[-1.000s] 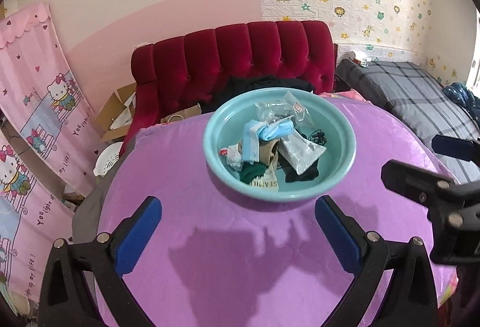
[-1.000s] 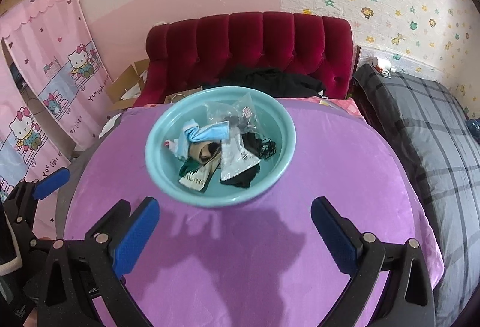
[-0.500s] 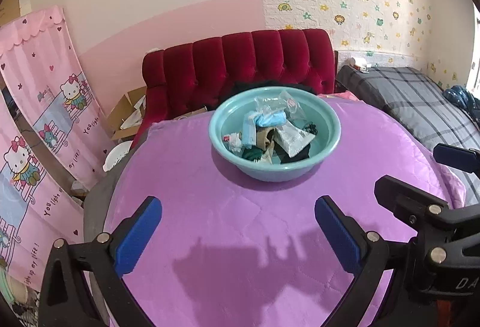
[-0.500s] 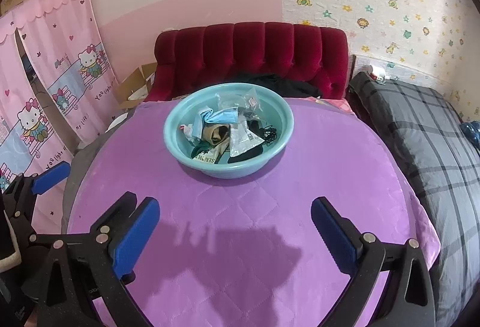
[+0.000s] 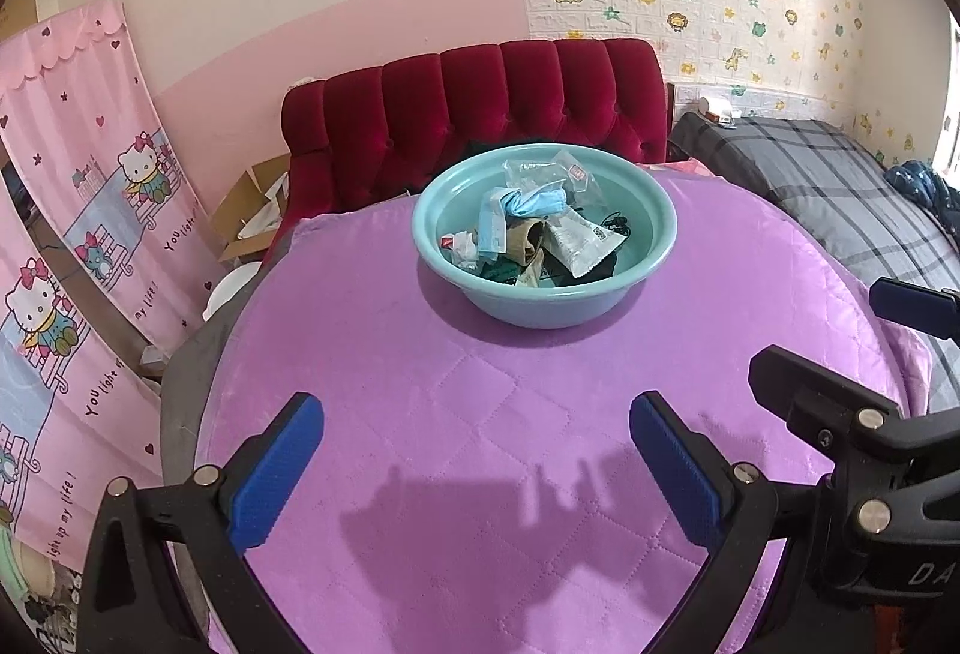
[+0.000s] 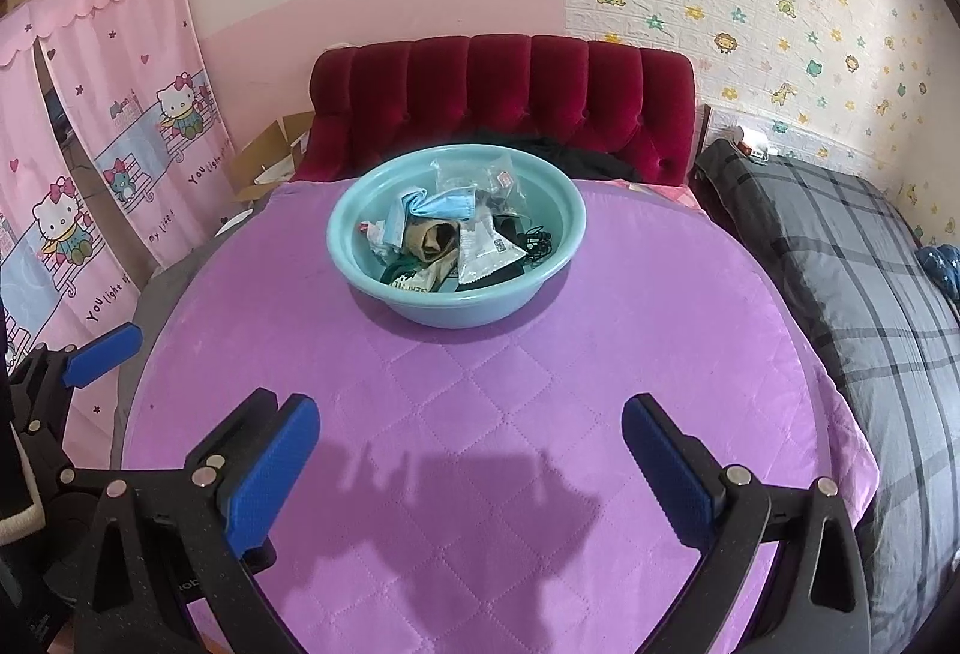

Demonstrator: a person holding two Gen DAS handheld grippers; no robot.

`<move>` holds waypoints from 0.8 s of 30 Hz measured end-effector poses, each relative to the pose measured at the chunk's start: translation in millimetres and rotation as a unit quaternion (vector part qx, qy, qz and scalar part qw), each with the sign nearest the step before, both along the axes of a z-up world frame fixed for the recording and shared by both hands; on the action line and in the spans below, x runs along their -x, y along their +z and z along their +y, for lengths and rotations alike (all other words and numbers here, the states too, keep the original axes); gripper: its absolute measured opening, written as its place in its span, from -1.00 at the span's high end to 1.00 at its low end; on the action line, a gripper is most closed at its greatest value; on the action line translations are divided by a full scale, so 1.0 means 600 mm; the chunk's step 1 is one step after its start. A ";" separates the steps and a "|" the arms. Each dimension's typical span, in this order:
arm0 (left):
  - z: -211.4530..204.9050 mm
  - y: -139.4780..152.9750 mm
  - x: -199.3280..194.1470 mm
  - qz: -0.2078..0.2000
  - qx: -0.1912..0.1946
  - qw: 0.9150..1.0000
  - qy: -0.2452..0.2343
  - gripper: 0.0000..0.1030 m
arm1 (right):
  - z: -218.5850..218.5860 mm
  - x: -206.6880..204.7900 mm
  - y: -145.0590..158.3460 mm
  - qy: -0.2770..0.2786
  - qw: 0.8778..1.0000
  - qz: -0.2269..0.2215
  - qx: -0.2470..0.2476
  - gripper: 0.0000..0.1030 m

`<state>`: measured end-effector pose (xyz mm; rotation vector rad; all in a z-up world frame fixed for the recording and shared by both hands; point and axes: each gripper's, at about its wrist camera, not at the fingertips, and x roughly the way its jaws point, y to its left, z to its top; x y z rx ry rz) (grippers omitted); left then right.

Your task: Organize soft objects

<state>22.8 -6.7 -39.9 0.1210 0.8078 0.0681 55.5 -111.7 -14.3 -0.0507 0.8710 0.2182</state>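
Basin (image 5: 543, 303) ahead; both grippers (image 5: 477, 453) agape

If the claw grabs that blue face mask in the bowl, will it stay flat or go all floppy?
Probably floppy: the blue face mask already lies crumpled and folded on the pile in the teal bowl. It looks thin, so likely very light. Its folds might snag neighbouring wrappers, though that is hard to tell.

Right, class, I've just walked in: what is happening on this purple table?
A person holds two grippers, the left gripper and the right gripper, both open and empty above the purple cover. Ahead stands a teal basin piled with soft things, a blue face mask on top. Nothing is gripped.
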 end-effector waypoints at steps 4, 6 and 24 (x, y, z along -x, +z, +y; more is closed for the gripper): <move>-0.001 0.001 0.000 0.001 0.000 1.000 0.000 -1.00 | 0.001 0.000 0.000 0.000 1.000 -0.002 0.001 -1.00; -0.001 0.002 0.000 0.001 -0.001 1.000 0.001 -1.00 | 0.001 0.000 -0.001 0.001 1.000 -0.003 0.001 -1.00; 0.002 0.003 0.004 0.000 0.002 1.000 0.003 -1.00 | 0.002 0.004 0.003 0.000 1.000 -0.005 0.000 -1.00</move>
